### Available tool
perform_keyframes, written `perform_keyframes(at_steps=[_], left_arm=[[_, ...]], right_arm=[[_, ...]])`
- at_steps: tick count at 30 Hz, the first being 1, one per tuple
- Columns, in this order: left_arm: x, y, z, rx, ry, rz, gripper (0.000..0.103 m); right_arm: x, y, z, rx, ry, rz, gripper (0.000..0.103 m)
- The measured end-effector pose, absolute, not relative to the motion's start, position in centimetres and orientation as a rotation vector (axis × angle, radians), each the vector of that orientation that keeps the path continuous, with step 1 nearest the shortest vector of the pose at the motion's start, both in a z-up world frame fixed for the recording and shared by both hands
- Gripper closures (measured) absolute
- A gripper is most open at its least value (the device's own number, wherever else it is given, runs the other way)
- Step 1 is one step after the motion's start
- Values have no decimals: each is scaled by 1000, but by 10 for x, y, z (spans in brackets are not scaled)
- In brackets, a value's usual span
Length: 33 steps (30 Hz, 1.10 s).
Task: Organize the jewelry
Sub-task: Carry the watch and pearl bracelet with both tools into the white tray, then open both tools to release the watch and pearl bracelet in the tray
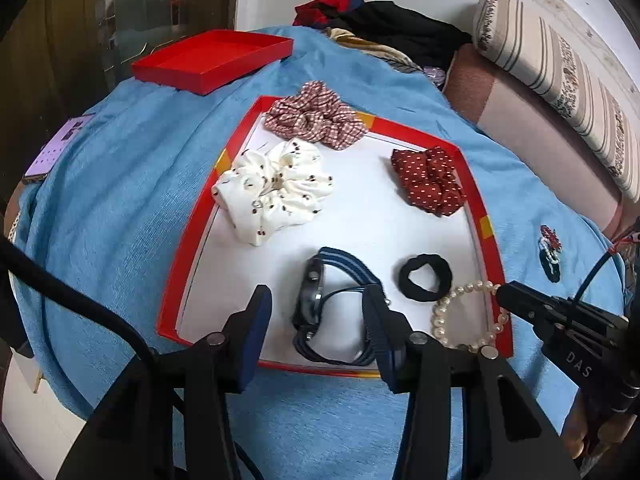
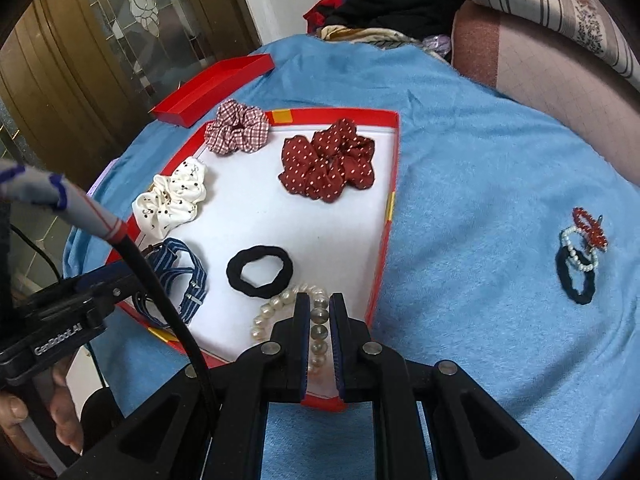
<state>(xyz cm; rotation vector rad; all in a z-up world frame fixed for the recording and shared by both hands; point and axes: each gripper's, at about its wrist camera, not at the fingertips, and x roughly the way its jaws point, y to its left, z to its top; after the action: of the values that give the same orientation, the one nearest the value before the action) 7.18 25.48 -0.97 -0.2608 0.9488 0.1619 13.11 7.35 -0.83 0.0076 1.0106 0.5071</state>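
A red-rimmed tray (image 1: 188, 240) (image 2: 384, 240) with a white floor lies on a blue towel. A watch with a blue striped strap (image 1: 320, 304) (image 2: 188, 276) rests at the tray's near edge. My left gripper (image 1: 316, 300) (image 2: 100, 280) stands open around it, pads apart from it. My right gripper (image 2: 320, 304) (image 1: 504, 294) is shut on a strand of the pearl bracelet (image 2: 276, 308) (image 1: 440, 316), which lies at the tray's near right corner. A black hair tie (image 1: 424, 278) (image 2: 260, 270) lies just beyond it. Further back in the tray are white (image 1: 276, 188), checked (image 1: 316, 114) and red dotted (image 1: 428, 180) scrunchies.
A small heap of red and pearl bracelets with a black tie (image 2: 580, 256) (image 1: 550, 252) lies on the towel right of the tray. A shallow red box (image 1: 212, 58) sits at the far left, a lilac phone (image 1: 60, 144) at the left edge. Clothes (image 1: 384, 28) and a sofa arm (image 2: 540, 60) stand behind.
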Motion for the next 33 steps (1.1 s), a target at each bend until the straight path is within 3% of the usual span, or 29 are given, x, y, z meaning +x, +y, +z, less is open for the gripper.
perform_keyframes(at_steps=[2,6,19,30,32,33], left_arm=[[71,250,-6,-249,945,161,53],[66,240,2,-236,925,163,51],[51,208,19,-198,892,130,49],[55,211,16,-185,900,124,49],[55,214,15,-189,899,121,49],[55,215,15,-192,899,121,49]], right_arm=[[127,69,-1,-3,987,501,91],[120,58,7,-10,952,472,74],[119,48,-37,40,1136,420,75],[95,64,-26,-71,1113,431,82],[93,66,-15,-92,1053,419,79],[94,69,-11,-103,1035,413,69]])
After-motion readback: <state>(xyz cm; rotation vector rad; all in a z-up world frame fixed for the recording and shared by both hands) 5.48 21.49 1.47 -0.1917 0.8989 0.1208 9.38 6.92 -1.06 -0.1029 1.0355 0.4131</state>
